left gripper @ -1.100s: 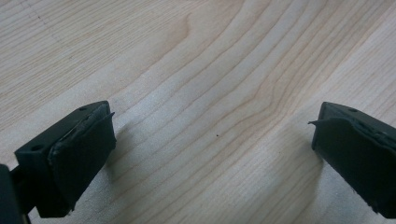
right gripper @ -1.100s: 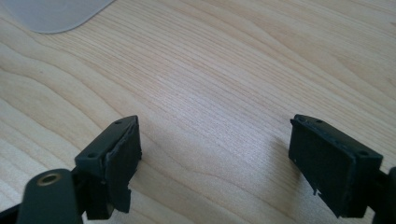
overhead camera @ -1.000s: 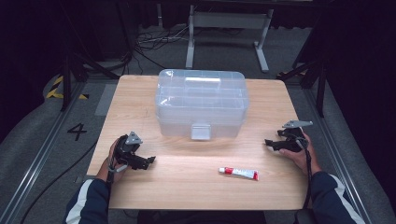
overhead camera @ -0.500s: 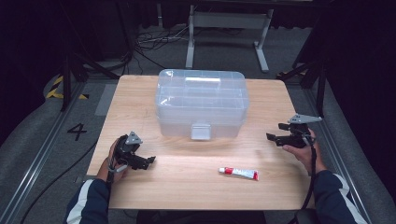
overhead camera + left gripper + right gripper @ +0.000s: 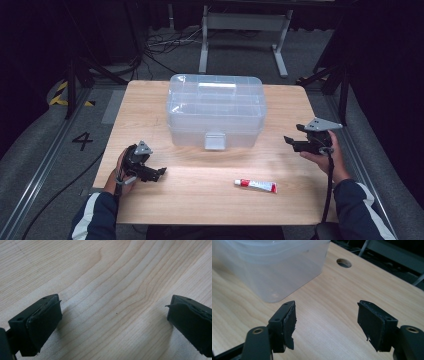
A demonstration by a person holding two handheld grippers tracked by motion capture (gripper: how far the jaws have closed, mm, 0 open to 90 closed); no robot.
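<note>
Right gripper (image 5: 292, 142) has risen since the earlier frame, now held clear above the table's (image 5: 210, 200) right edge. Its jaws have just been closing a little. They stand apart, with nothing between them but bare wood seen in the right gripper view. Left gripper (image 5: 159, 173) has not shifted.

Clear plastic box (image 5: 215, 107): sits at mid-table toward the far side, lid on, white latch (image 5: 215, 141) on the near face. The right gripper points toward the box's right end, near it but not touching. In the right gripper view, the box's corner (image 5: 274, 270) lies ahead and to the left of the jaws.

Right hand (image 5: 325, 155) grips the tool from below; the cable hangs along the sleeve.

Left gripper: low at the near left of the table, jaws wide apart, nothing between them. The left gripper view shows only wood grain (image 5: 112, 290) under them. It is well apart from the box.

Small tube (image 5: 256, 185), white with a red end, lies flat on the near right of the table, between the two grippers, untouched.

Round hole (image 5: 344, 263) in the tabletop beyond the box.
</note>
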